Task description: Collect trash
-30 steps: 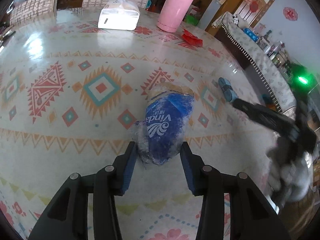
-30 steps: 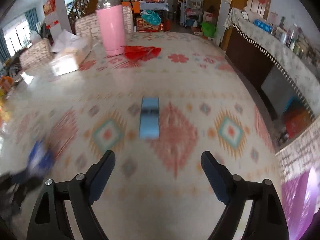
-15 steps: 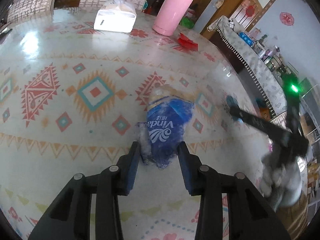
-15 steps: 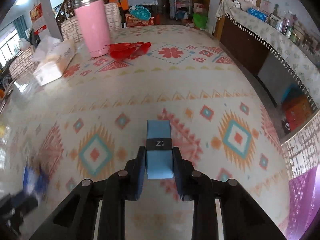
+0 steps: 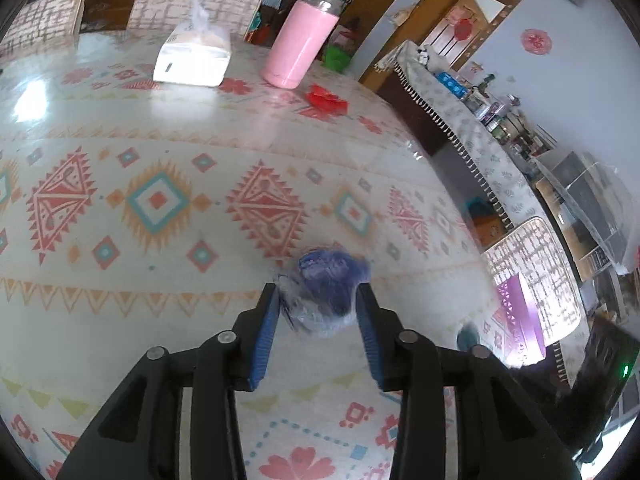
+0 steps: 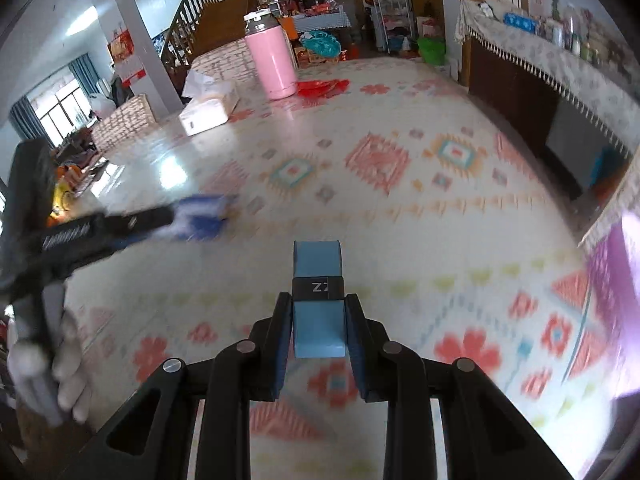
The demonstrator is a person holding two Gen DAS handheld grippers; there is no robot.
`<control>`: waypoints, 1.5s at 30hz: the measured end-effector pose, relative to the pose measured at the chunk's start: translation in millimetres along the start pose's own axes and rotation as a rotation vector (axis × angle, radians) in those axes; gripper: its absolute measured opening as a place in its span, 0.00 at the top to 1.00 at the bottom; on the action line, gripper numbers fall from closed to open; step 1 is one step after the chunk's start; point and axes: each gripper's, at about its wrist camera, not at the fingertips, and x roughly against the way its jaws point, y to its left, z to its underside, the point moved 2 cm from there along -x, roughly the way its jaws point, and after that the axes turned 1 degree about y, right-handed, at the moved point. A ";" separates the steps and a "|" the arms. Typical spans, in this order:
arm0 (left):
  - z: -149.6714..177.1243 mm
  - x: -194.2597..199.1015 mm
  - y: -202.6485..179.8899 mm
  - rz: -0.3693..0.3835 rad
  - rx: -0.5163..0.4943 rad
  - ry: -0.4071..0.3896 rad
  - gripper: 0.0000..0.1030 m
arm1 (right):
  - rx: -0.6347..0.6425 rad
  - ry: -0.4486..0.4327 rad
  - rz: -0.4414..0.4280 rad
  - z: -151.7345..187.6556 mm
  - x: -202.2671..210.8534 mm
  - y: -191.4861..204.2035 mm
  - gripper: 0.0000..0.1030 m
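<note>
A crumpled blue plastic wrapper (image 5: 326, 284) sits between the blue pads of my left gripper (image 5: 317, 294), touching both. The jaws are opening slightly, and the wrapper looks blurred just above the patterned table (image 5: 120, 300). In the right wrist view the same wrapper (image 6: 204, 220) shows at the tip of the left gripper (image 6: 176, 216), held by a gloved hand (image 6: 68, 360). My right gripper (image 6: 318, 300) is shut on a small light-blue box (image 6: 317, 264) with a black band. A red wrapper (image 5: 326, 98) lies by the pink flask.
A pink flask (image 6: 270, 60) and a white tissue box (image 6: 208, 110) stand at the far side of the table. The table's right edge (image 5: 460, 216) drops to the floor beside a cloth-covered sideboard (image 5: 480, 136). Chairs (image 5: 192, 4) stand behind the table.
The right gripper closed on the light-blue box and carried it off the table toward the near side. The left gripper, with the blue wrapper between its pads, turned to the right.
</note>
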 end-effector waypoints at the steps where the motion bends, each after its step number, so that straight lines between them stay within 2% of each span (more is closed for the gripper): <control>1: 0.2 -0.2 -2.4 -0.011 -0.012 -0.011 0.44 | -0.003 0.000 0.000 5.0 2.0 0.0 0.73; 2: 0.4 -0.5 -3.5 -0.016 -0.017 -0.017 0.33 | -0.003 -0.003 0.006 9.3 3.9 -0.1 0.72; 3: 0.9 -1.2 -3.8 -0.022 -0.022 -0.023 0.31 | -0.001 -0.005 0.012 12.0 5.1 0.0 0.72; 8: 5.3 -20.2 -4.6 -0.064 -0.047 0.026 0.31 | -0.017 -0.004 -0.001 20.0 5.2 -1.1 0.72; 12: 11.1 -30.7 -11.8 -0.132 -0.112 0.046 0.31 | -0.001 -0.009 -0.005 23.3 3.6 3.6 0.72; 13: 12.3 -30.7 -13.1 -0.146 -0.125 0.047 0.32 | 0.006 -0.011 -0.005 24.3 3.5 5.7 0.72; 15: 13.8 -29.8 -13.9 -0.190 -0.142 0.043 0.55 | 0.019 -0.019 -0.003 26.0 4.6 9.3 0.72; 16: 13.7 -28.8 -13.2 -0.196 -0.141 0.043 0.64 | 0.023 -0.025 -0.002 26.8 6.1 10.3 0.72; 18: 12.4 -22.8 -11.7 -0.193 -0.126 0.021 0.70 | 0.025 -0.035 -0.004 28.7 9.4 10.9 0.72; 25: 11.0 -7.0 -14.3 -0.238 -0.124 -0.052 0.70 | 0.028 -0.090 0.022 33.1 33.0 6.5 0.72; 32: 14.2 -0.9 -30.0 -0.242 -0.157 -0.062 0.70 | -0.026 -0.155 0.041 48.0 64.2 -16.0 0.72; 39: 31.9 21.3 -71.0 -0.250 -0.211 -0.054 0.70 | -0.071 -0.192 0.045 58.7 85.1 -45.1 0.72; 45: 50.2 24.2 -111.8 -0.305 -0.292 -0.055 0.70 | -0.101 -0.210 0.033 67.8 93.1 -62.4 0.72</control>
